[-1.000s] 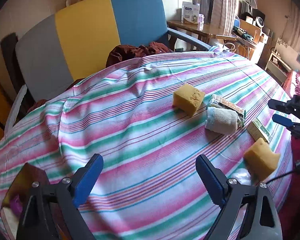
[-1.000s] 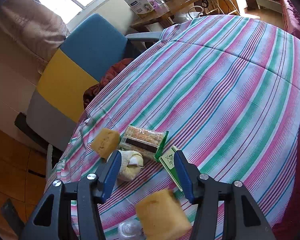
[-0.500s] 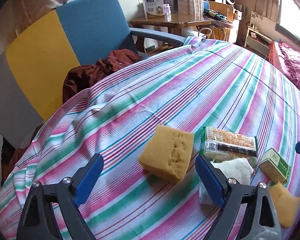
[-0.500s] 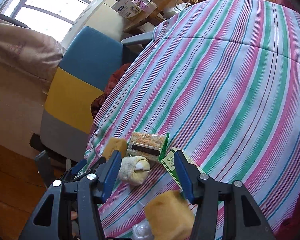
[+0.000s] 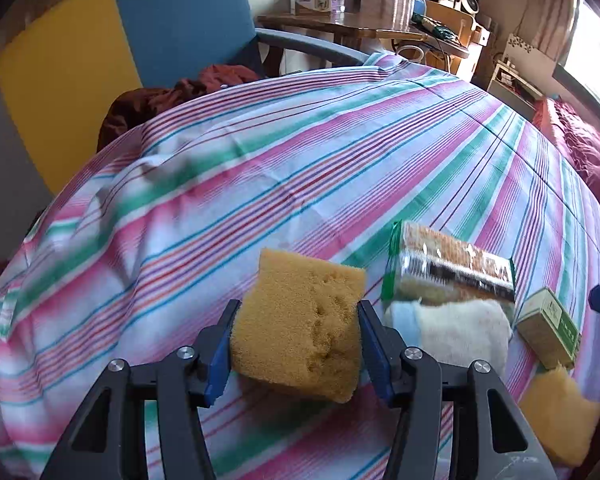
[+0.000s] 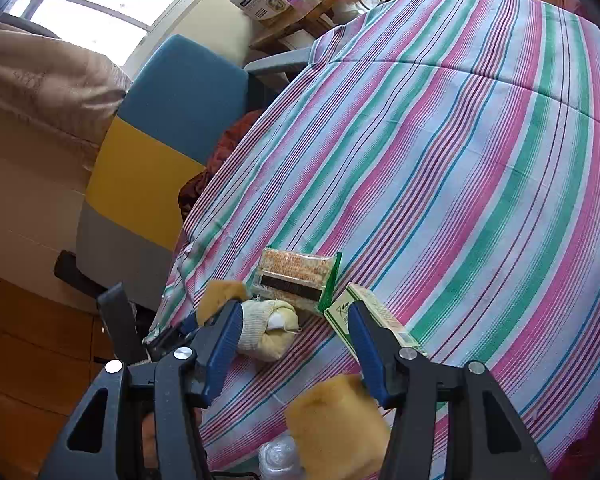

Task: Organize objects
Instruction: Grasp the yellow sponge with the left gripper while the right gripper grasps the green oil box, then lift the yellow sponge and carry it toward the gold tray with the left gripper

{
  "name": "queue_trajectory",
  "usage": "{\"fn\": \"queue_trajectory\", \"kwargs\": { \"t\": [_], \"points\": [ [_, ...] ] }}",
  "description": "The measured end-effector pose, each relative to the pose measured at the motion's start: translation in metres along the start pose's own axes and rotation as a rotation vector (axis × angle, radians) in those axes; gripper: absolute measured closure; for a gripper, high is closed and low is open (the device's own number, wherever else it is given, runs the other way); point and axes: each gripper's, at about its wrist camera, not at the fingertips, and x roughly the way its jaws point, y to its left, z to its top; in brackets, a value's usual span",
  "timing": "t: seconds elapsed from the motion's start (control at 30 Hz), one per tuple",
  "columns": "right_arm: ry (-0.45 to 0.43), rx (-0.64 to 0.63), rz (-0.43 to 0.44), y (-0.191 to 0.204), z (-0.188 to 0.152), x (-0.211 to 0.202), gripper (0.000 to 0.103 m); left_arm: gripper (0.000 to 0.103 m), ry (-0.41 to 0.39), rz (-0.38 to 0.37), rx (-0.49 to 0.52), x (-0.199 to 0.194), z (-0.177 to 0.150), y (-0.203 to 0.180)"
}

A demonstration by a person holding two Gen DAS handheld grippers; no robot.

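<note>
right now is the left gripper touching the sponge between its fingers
Touching. In the left wrist view both blue pads of the left gripper press against the sides of the sponge, having just closed onto it.

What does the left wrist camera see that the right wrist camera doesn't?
Only left: its own tool, whose jaws have just been closing, squeezing a sponge, plus a red bedspread.

Only right: its own tool, a bright window and the wood floor.

Both: the striped cloth, snack pack, sock, green box, a second sponge and the chair.
</note>
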Motion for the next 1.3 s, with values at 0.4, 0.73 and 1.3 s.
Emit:
{"fn": "queue_trajectory", "kwargs": {
  "t": [0.4, 0.73, 1.3],
  "points": [
    [0.017, -0.040, -0.081, 0.002, 0.001, 0.006, 0.048, 0.046, 0.009, 0.074, -0.244, -0.062, -0.102, 0.023],
    [0.025, -0.103, -0.218, 0.004, -0.001, 0.015, 0.048, 0.046, -0.084, 0.076, -0.272, -0.110, -0.179, 0.014],
    [0.120, -0.408, -0.556, 0.021, -0.015, 0.068, 0.072, 0.045, -0.123, 0.053, -0.309, -0.112, -0.201, 0.018]
  ]
}}
